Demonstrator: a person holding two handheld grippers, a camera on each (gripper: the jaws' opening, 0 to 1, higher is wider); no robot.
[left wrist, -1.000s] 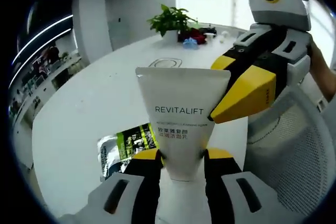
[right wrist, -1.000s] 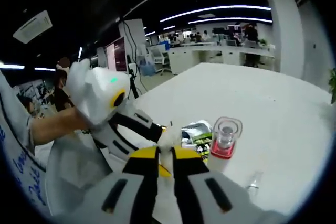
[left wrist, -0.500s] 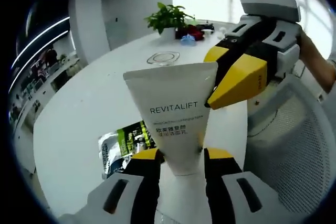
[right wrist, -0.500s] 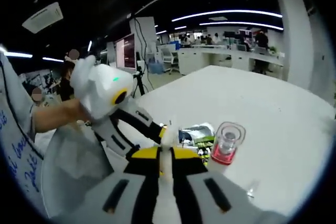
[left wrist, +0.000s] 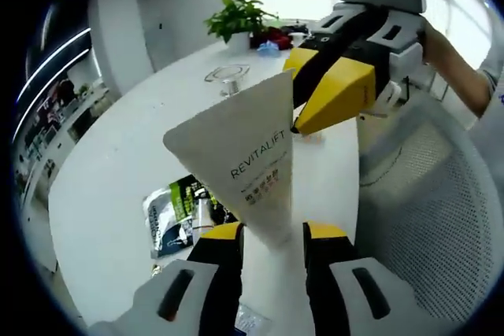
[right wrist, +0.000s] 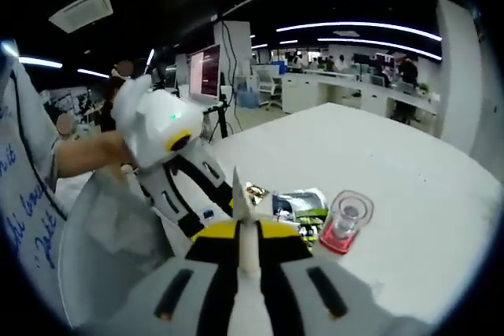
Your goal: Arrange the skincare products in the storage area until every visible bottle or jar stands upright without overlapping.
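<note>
Since the earlier frames the white tube [left wrist: 244, 164] has twisted in the grip: its printed face, which met the left gripper view nearly square, now angles away so the flat crimped end runs up toward 1 o'clock. The right gripper [left wrist: 303, 125] has stayed pinched on that upper edge throughout.

Both grippers hold the same tube. The left gripper [left wrist: 272, 234] is clamped on its narrow lower end, with the yellow pads pressing either side at 6 o'clock. In the right gripper view the tube [right wrist: 239, 194] appears edge-on as a thin white blade rising from between the closed jaws of the right gripper [right wrist: 246, 235], and the left gripper [right wrist: 206, 194] reaches in from 9 o'clock.

The step in hand looks like a two-handed reorientation of the tube above the white table [left wrist: 126, 155], likely so it can be stood on its cap end. The next move probably calls for one gripper letting go while the other lowers the tube to a bare patch of table, clear of the sachet [left wrist: 173, 210] and the clear-capped pink bottle [right wrist: 345, 222], which stands upright at 3 o'clock in the right gripper view, just beside the sachet.

Legible writing: "REVITALIFT" in dark capitals across the tube, with smaller lines beneath that look like Chinese characters but are too small to read. The sachet carries green and black print that cannot be made out.
</note>
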